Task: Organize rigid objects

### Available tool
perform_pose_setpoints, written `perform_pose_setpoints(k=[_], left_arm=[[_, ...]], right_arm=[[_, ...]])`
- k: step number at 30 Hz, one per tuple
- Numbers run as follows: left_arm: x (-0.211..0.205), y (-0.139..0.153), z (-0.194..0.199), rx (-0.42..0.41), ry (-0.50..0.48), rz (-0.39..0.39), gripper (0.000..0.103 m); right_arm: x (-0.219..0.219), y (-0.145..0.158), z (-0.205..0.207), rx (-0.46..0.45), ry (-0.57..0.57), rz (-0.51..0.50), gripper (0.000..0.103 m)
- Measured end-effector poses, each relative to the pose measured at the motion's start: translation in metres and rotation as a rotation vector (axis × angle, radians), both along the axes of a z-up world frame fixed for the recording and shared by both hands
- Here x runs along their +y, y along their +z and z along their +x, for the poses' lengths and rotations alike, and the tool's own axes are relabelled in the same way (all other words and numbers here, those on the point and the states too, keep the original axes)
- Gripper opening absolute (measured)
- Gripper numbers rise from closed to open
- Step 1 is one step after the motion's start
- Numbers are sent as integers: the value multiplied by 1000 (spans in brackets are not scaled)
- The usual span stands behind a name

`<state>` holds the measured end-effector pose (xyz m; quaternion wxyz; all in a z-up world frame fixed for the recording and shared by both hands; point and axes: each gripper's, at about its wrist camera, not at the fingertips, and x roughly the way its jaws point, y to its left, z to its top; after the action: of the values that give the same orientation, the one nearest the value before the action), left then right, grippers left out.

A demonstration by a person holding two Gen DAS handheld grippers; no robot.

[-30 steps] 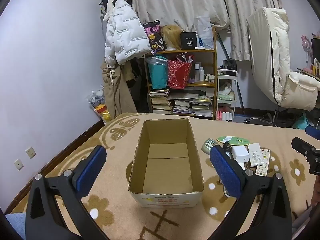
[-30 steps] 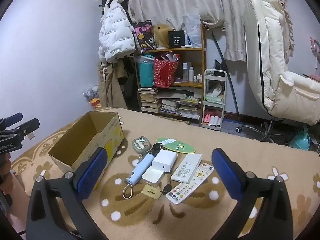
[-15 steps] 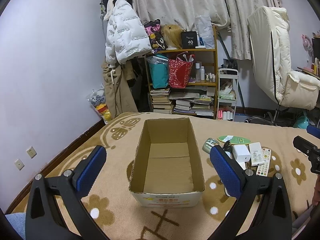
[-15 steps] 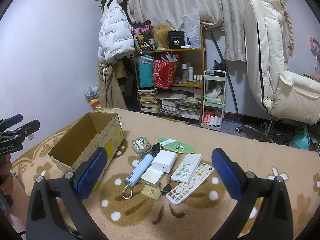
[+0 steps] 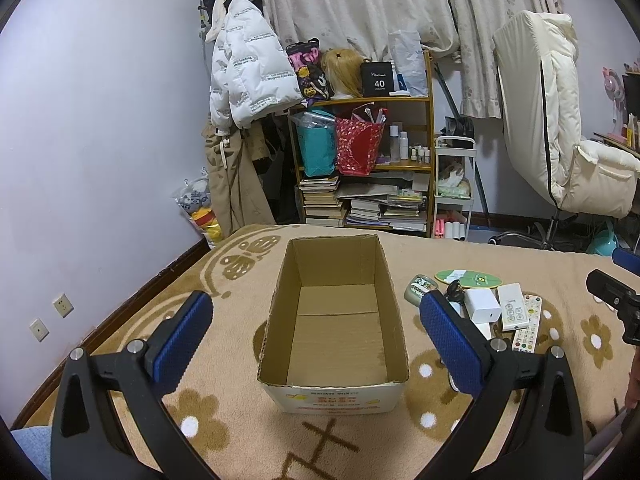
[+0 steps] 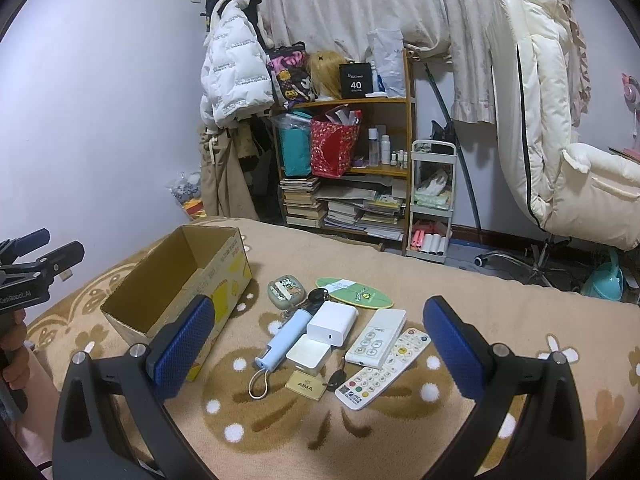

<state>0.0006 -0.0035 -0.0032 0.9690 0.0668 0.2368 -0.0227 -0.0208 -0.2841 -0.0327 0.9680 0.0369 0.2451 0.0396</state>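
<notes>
An open, empty cardboard box (image 5: 334, 320) stands on the tan blanket; it also shows in the right wrist view (image 6: 180, 276). My left gripper (image 5: 316, 336) is open and empty, hovering in front of the box. My right gripper (image 6: 316, 344) is open and empty above a cluster of small items: a light-blue handheld device (image 6: 286, 336), a white charger block (image 6: 332, 322), a small white square case (image 6: 309, 354), two remotes (image 6: 376, 342) (image 6: 382, 370), a grey-green pouch (image 6: 285, 290), a green oval card (image 6: 354, 292), a tan AIMA tag (image 6: 306, 384) and a black key fob (image 6: 318, 295).
The blanket (image 6: 400, 432) covers a bed whose far edge drops to the floor. Beyond stand a cluttered bookshelf (image 5: 364, 168), a small white cart (image 6: 432, 204) and a cream chair (image 6: 560, 160). A wall (image 5: 80, 160) runs along the left.
Both views have shifted only slightly; the box and the items lie where they were, and both grippers stay open.
</notes>
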Motion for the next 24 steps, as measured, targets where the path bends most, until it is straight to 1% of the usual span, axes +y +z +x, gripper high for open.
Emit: perform_pose_setpoints(k=[24], left_arm=[[-2, -2, -1, 1, -6, 3, 102]], right_arm=[[-1, 0, 0, 2, -1, -2, 103]])
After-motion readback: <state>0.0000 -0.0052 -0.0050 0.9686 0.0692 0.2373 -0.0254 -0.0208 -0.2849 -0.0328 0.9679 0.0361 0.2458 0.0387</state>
